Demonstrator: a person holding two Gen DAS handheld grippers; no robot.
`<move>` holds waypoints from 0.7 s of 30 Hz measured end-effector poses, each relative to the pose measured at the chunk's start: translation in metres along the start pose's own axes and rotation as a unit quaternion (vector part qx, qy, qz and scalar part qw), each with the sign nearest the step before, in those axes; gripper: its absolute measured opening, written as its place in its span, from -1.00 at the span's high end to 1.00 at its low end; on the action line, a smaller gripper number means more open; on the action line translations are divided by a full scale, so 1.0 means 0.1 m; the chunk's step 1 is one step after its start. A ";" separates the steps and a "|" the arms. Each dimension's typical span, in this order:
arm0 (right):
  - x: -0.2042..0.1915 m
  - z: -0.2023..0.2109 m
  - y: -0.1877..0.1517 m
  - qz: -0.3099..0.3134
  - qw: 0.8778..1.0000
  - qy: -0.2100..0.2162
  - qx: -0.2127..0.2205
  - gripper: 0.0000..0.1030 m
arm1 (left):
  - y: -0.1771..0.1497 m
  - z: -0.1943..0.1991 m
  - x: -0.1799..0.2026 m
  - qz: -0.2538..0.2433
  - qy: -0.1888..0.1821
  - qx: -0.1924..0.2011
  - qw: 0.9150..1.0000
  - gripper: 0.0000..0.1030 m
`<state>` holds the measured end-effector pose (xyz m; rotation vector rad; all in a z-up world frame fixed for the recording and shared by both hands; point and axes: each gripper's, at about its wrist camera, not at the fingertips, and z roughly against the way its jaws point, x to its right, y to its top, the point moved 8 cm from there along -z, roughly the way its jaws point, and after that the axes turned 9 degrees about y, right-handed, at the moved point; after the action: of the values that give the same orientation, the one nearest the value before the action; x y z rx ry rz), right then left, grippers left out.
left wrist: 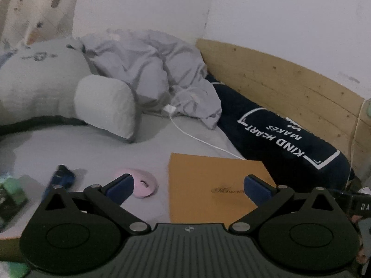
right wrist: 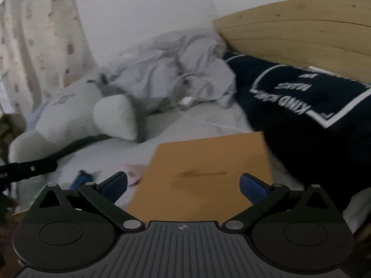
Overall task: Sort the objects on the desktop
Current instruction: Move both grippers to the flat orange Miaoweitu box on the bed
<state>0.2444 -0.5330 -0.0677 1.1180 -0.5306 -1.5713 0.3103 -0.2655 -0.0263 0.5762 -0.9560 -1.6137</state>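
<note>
Blue pads tip both grippers, and on each the 2 fingers stand wide apart with nothing between them. My right gripper point(right wrist: 183, 186) looks straight onto the tan envelope point(right wrist: 204, 176), which fills the lower centre of its frame, its long axis running away from me toward the navy pillow point(right wrist: 301, 106). In the left wrist view, my left gripper point(left wrist: 189, 185) has that envelope point(left wrist: 208, 185) toward its right finger and the pink mouse point(left wrist: 145, 183) just beside its left pad; a blue object point(left wrist: 59, 178) lies further left, too blurred to name. I judge the right gripper nearer the envelope, the left nearer the mouse.
</note>
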 end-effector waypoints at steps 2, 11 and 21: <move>0.16 -0.09 0.02 -0.002 1.000 -0.009 -0.002 -1.00 | 0.02 -0.17 0.04 0.003 -0.004 -0.011 1.000 -1.00; 0.68 -0.57 0.02 -0.010 0.999 -0.024 -0.027 -1.00 | -0.03 -0.97 0.22 -0.022 0.004 -0.061 0.998 -1.00; 1.20 -1.04 -0.17 -0.025 0.996 -0.066 -0.060 -1.00 | -0.33 -1.78 0.32 -0.004 -0.017 -0.131 0.991 -1.00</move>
<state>0.3289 -0.6163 -0.1746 0.9476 -0.4926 -1.7069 0.4229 -0.3445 -0.1476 0.3725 -0.7500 -1.7279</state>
